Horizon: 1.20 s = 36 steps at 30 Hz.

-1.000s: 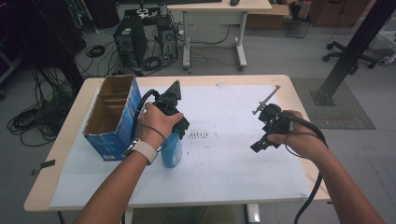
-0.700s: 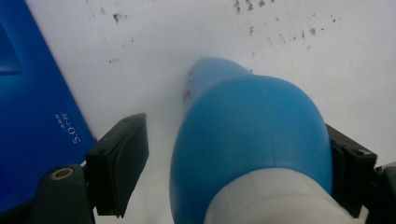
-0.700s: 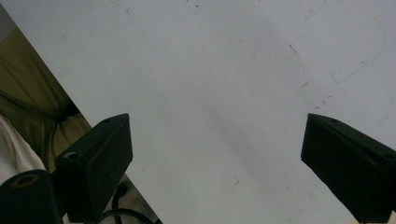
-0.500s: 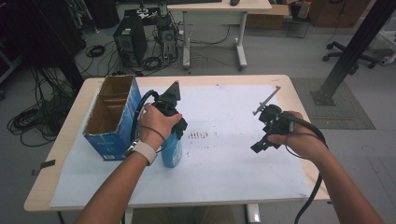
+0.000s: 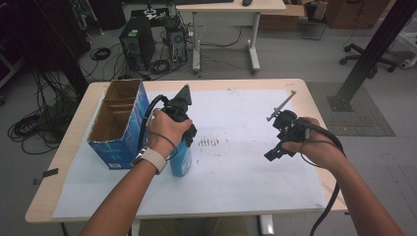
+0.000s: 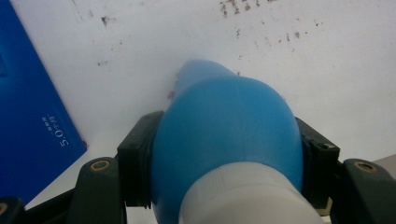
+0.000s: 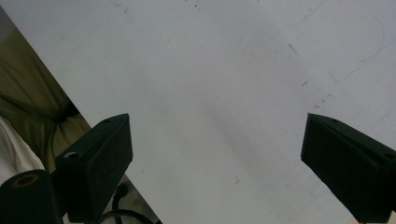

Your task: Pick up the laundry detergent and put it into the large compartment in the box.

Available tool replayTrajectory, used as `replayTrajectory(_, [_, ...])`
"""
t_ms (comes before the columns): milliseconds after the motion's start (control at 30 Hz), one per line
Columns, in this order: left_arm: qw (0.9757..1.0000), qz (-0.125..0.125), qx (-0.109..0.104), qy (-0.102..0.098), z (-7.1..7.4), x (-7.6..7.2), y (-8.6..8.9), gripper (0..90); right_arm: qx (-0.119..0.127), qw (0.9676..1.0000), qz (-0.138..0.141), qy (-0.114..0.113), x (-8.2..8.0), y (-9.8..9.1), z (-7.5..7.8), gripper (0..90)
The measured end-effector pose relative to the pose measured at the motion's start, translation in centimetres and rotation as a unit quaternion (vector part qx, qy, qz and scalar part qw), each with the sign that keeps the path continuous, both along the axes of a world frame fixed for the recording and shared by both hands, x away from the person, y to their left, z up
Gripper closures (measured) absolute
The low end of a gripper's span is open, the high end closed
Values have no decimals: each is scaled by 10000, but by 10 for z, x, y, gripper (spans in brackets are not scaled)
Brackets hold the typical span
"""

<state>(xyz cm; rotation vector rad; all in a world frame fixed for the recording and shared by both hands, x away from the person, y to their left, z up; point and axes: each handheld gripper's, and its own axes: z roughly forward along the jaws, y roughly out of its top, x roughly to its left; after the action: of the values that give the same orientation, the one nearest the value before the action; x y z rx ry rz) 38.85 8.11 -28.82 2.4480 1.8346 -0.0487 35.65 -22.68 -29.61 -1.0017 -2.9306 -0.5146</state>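
1. Left tongs point(image 5: 183, 129) are clamped on a blue bottle point(image 5: 180, 158); in the left gripper view both black jaws press the bottle point(image 6: 224, 135) at its shoulder, just above a white ribbed cap point(image 6: 250, 196).
2. The bottle stands upright on the white sheet point(image 5: 236, 162) that covers the counter point(image 5: 314, 98), the left hand point(image 5: 167, 130) wrapped over the tongs from above.
3. Just beside the bottle, to its left, sits an open-topped blue carton point(image 5: 118, 125) with a brown cardboard inside and dividers.
4. On that carton's blue side point(image 6: 32, 121), white print reads something like "5.0"; the rest is too small to make out.
5. Right tongs point(image 5: 275, 153) are spread wide with nothing between them, held by the right hand point(image 5: 314, 147) over bare white sheet point(image 7: 210, 93).
6. A patch of dark smudges point(image 5: 209, 142) marks the sheet between the two hands.
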Motion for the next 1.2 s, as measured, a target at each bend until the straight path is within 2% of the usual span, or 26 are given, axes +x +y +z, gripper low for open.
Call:
replayTrajectory(367, [10000,0,32,-1,3,1,0,372,16,10000,6,-18,1,-1,0,91])
replayTrajectory(700, [10000,16,29,-83,15,1,1,373,18,10000,-11,-13,0,-1,0,91])
replayTrajectory(1200, [10000,75,26,-40,28,0,7,372,19,10000,-6,-22,0,-1,1,91])
